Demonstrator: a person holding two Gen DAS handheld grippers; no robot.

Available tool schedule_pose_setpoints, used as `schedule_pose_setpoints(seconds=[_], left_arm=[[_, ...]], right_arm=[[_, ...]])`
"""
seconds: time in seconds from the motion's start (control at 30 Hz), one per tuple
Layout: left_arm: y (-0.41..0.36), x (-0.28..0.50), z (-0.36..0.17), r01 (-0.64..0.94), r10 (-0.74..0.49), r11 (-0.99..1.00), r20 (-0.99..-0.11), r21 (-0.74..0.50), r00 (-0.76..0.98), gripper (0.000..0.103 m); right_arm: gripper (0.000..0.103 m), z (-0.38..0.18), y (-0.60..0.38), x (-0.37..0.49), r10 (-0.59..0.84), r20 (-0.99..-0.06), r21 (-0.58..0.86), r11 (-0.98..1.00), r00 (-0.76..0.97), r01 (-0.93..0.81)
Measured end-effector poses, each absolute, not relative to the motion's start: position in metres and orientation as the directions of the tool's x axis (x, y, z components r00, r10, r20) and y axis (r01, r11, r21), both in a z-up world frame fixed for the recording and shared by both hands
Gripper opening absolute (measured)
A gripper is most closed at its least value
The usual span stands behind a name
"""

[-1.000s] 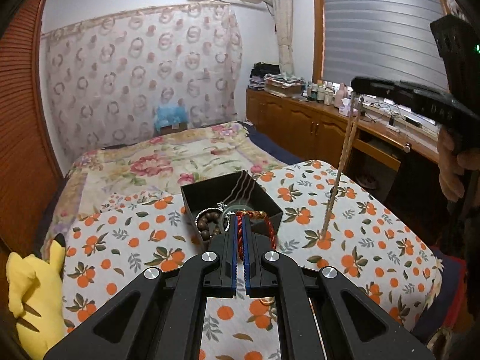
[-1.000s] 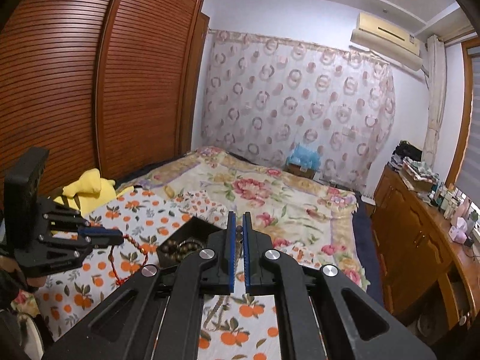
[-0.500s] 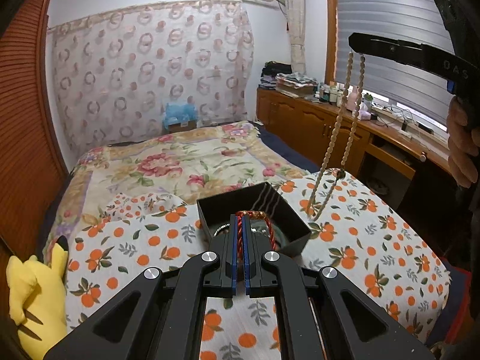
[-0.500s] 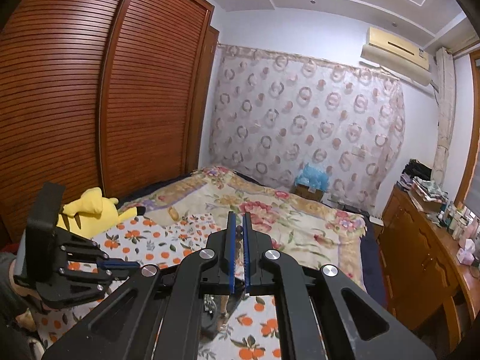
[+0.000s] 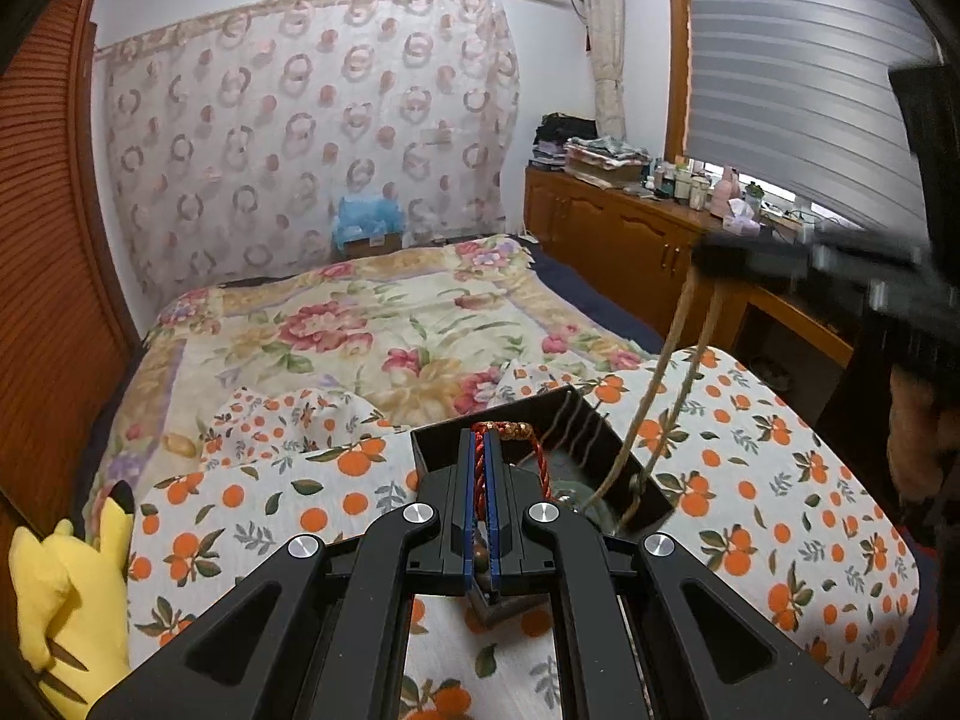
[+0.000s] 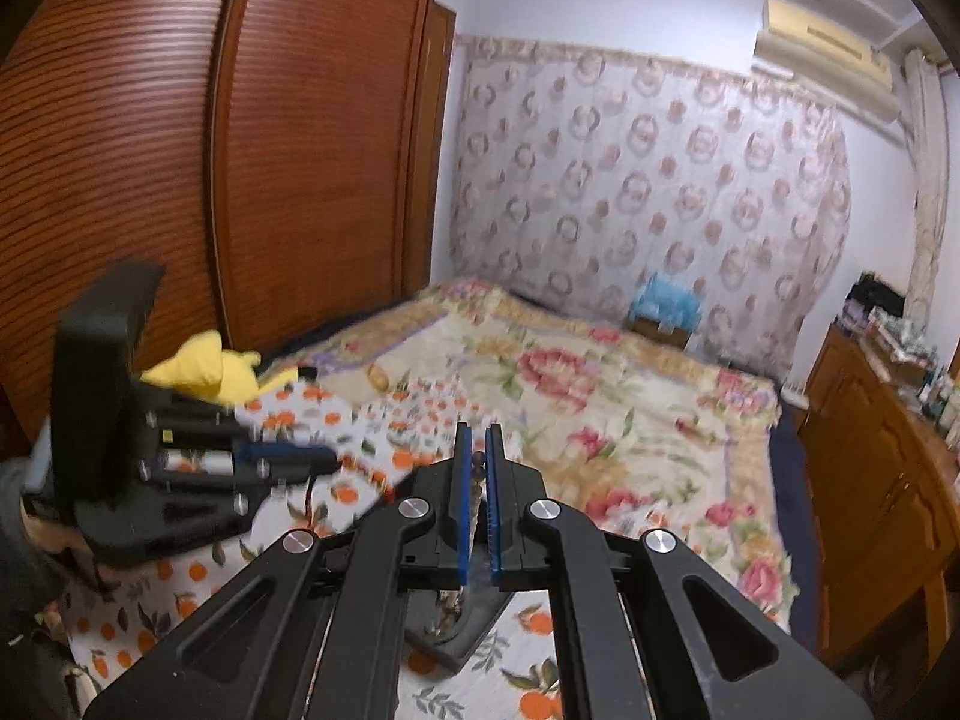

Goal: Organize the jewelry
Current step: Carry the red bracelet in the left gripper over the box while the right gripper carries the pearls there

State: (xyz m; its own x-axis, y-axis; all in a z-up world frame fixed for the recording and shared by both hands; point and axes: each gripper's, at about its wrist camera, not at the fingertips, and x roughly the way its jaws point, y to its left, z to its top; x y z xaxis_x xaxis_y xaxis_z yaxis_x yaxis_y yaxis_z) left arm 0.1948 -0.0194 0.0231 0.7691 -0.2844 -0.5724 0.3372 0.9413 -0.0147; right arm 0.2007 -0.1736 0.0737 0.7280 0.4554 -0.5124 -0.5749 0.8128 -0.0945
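Note:
A black open box (image 5: pixel 576 420) sits on the orange-print cloth (image 5: pixel 750 480); its corner also shows in the right wrist view (image 6: pixel 474 624). My left gripper (image 5: pixel 479 444) is shut on a red braided cord bracelet (image 5: pixel 480 462) over the box's near side. My right gripper (image 6: pixel 478 450) is shut on a long beige bead necklace (image 5: pixel 648 414). In the left wrist view the right gripper (image 5: pixel 708 258) is above the box's right side, and the necklace hangs down with its lower end inside the box. Other contents of the box are mostly hidden.
A yellow plush toy (image 5: pixel 66 600) lies at the cloth's left edge. A floral bed cover (image 5: pixel 372 324) stretches behind. A wooden cabinet (image 5: pixel 624 240) with clutter stands at the right and a wooden wardrobe (image 6: pixel 240 150) at the left.
My right gripper has come down and toward the box, so the necklace's lower end now hangs into it. My left gripper has moved forward over the box with the red bracelet.

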Motion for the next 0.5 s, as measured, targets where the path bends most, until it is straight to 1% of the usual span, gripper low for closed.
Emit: schedule_pose_setpoints(seconds=[0.07, 0.27, 0.5], left_arm=[[-0.02, 0.202, 0.019, 0.335, -0.284, 0.942, -0.581, -0.021, 0.763, 0.002], [-0.023, 0.219, 0.007, 0.334, -0.28, 0.942, -0.606, -0.024, 0.744, 0.002], [-0.03, 0.234, 0.0, 0.342, -0.284, 0.939, -0.624, -0.028, 0.728, 0.002]], right_arm=[[0.005, 0.054, -0.17, 0.206, 0.453, -0.547, -0.079, 0.809, 0.704, -0.582], [0.005, 0.014, -0.165, 0.214, 0.452, -0.607, -0.031, 0.808, 0.654, -0.588], [0.006, -0.003, -0.171, 0.222, 0.457, -0.625, 0.015, 0.817, 0.633, -0.576]])
